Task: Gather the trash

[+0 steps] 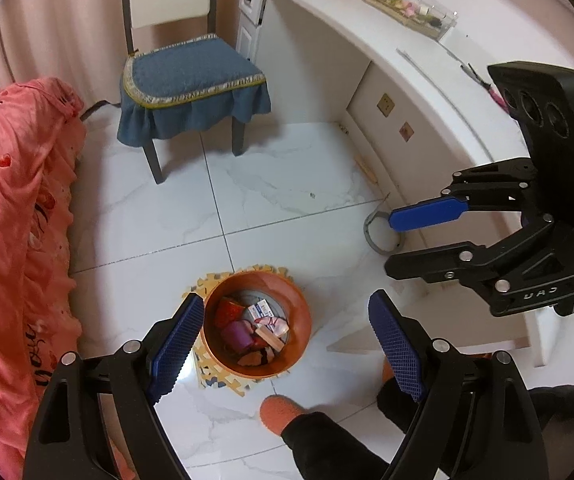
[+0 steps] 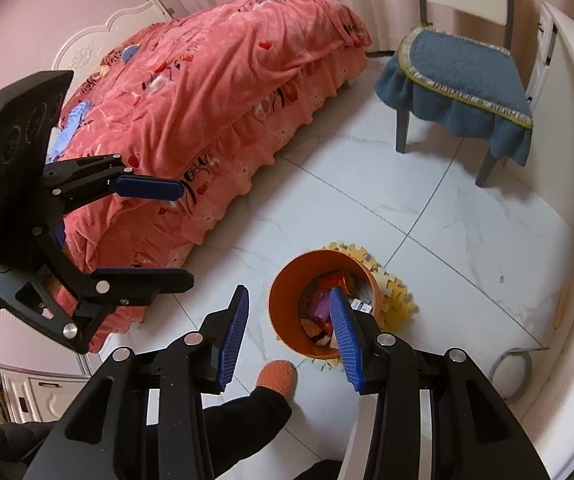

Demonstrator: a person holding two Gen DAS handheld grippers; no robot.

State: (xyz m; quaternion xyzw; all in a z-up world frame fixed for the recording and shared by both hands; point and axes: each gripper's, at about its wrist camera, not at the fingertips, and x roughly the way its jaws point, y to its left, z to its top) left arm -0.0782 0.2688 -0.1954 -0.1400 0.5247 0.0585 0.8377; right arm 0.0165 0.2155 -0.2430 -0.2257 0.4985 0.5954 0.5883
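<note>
Both grippers empty, hovering above the floor, pointed steeply down.

Left gripper (image 1: 287, 354): jaws wide apart, nothing between the pads. Right gripper (image 2: 291, 338): jaws partly open, narrower gap than the left, also holding nothing.

Directly below both: orange bin (image 1: 305, 322), upright on a yellow foam mat (image 1: 223, 382) on the white tile floor (image 1: 287, 184). Already has trash (image 1: 255, 328) in it: a purple piece, red wrapper, small white box, some pinkish scraps. In the left wrist view the bin sits between that gripper's pads, slightly left of centre. In the right wrist view it lies right of centre, its far side partly behind the right-hand pad.

A person's foot in an orange slipper (image 1: 281, 414) stands just beside the bin, on the near side.

Farther out, no loose trash on the open tiles that I can make out. Candidates: a grey ring (image 1: 375, 236) lying flat on the floor against the base of the white desk (image 1: 427, 92), plus a small tan scrap (image 1: 367, 168) along the same edge. The ring is to the right of both grippers; right gripper is the nearer one, judging by the left view. Ring is round, so no long axis to align to; grab across the band.

Beyond that: blue-cushioned chair (image 1: 191, 80), pink-covered bed (image 2: 215, 92) on the left.
</note>
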